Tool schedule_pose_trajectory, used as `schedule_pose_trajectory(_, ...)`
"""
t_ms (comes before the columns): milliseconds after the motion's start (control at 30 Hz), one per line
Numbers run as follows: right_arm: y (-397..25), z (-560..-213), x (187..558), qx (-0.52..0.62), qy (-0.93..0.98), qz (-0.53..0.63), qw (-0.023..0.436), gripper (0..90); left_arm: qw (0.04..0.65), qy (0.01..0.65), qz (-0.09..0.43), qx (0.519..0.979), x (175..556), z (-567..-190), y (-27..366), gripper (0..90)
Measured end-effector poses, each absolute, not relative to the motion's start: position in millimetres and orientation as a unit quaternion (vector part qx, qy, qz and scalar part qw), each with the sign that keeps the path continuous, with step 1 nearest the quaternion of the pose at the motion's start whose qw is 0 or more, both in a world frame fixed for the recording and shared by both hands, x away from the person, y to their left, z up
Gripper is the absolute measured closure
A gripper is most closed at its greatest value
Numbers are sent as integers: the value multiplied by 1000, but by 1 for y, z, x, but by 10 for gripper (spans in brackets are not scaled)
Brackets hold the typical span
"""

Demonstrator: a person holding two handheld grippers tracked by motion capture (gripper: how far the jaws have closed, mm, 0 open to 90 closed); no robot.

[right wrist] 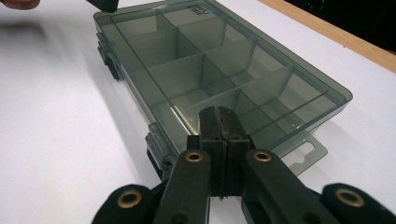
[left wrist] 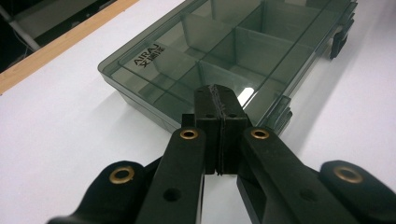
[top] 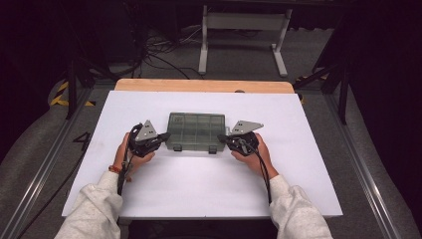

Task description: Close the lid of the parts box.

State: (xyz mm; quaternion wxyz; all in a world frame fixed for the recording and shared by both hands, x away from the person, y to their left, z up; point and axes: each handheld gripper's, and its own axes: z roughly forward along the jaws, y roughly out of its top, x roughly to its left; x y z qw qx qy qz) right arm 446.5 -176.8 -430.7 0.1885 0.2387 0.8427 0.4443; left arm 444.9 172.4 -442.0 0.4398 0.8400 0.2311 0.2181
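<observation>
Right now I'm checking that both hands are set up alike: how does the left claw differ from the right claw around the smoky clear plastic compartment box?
The left claw sits at the left short end of the smoky clear plastic compartment box; the right claw sits at its right short end. The left claw points at the end bearing printed lettering; the right claw points at the end with a clear hang tab. Both are shut, level with the box's latch side.

A smoky grey see-through compartment box [top: 195,131] lies flat mid-bench, lid closed; inner dividers split it into cells that look empty; dark latches sit on its near edge; a hang tab at one end
</observation>
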Motion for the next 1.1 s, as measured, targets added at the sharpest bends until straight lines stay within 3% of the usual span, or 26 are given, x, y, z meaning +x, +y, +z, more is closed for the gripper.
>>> schedule_pose_trajectory(167,-176,-431,446,236,843,441,198,893,445,236,220,835,446,-443,175,876)
schedule_pose_trajectory(733,-178,-424,440,233,826,462,225,680,461,228,227,827,443,-440,174,680)
schedule_pose_trajectory(900,-176,-423,437,229,825,461,231,514,465,225,229,825,442,-439,174,541)
schedule_pose_trajectory(1100,-177,-424,438,236,820,469,228,328,458,239,224,827,445,-443,175,268)
